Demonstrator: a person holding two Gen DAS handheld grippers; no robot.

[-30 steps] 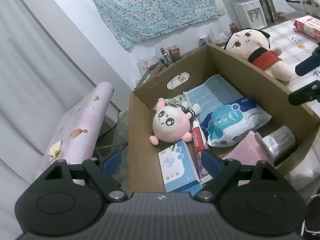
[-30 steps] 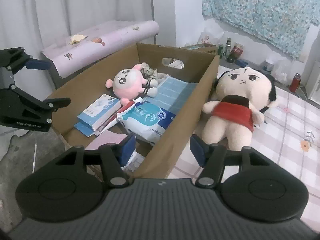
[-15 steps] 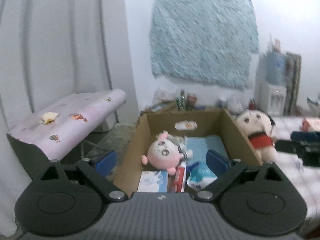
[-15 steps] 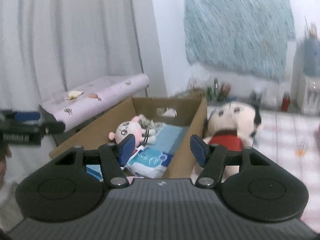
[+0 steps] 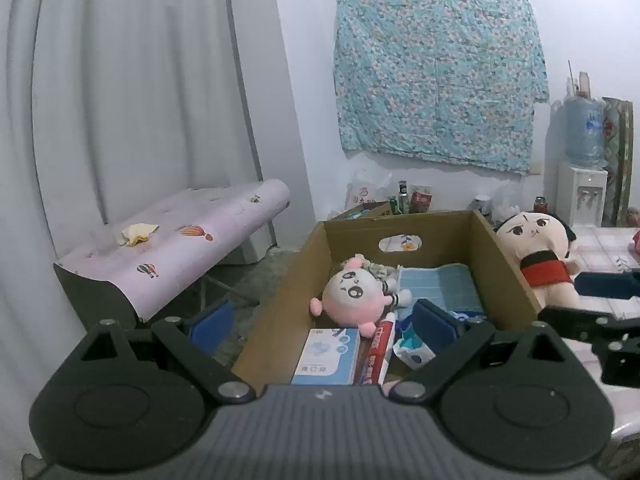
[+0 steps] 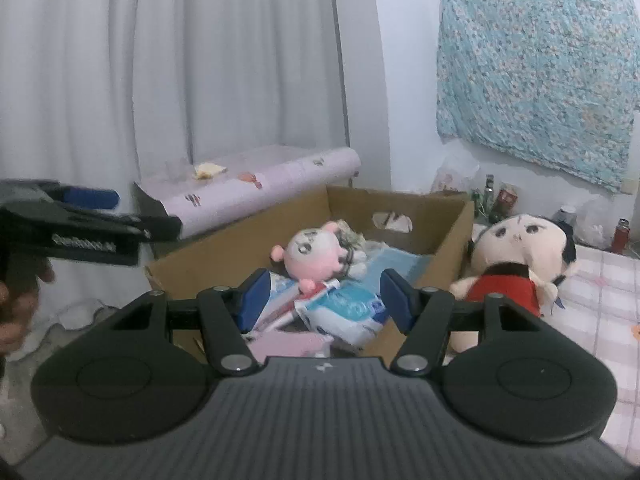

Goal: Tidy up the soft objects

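An open cardboard box (image 5: 288, 292) holds a pink round plush (image 5: 352, 292), a blue mat (image 5: 440, 284), a light-blue tissue pack (image 5: 326, 356), a red toothpaste carton (image 5: 378, 352) and a blue-white soft pack (image 6: 344, 308). A big doll in a red top (image 5: 536, 248) sits outside, against the box's right wall. My left gripper (image 5: 322, 320) hovers before the box's near end, open wide with nothing between its pads. My right gripper (image 6: 325, 294) is open too, empty, near the box's right front corner (image 6: 384, 340). Each gripper shows in the other's view: right gripper (image 5: 560, 299), left gripper (image 6: 148, 212).
A pink padded bench (image 5: 180, 240) stands left of the box in front of a white curtain (image 5: 120, 100). Bottles (image 5: 404, 194) and bags line the far wall under a floral cloth (image 5: 436, 76). A water dispenser (image 5: 582, 184) stands at the right. The doll rests on a checked cloth (image 6: 600, 292).
The left view has rolled level and drawn back from above the box, and its jaws stand wider. The right gripper has swung and tipped up, and the doll now sits right of its fingers.
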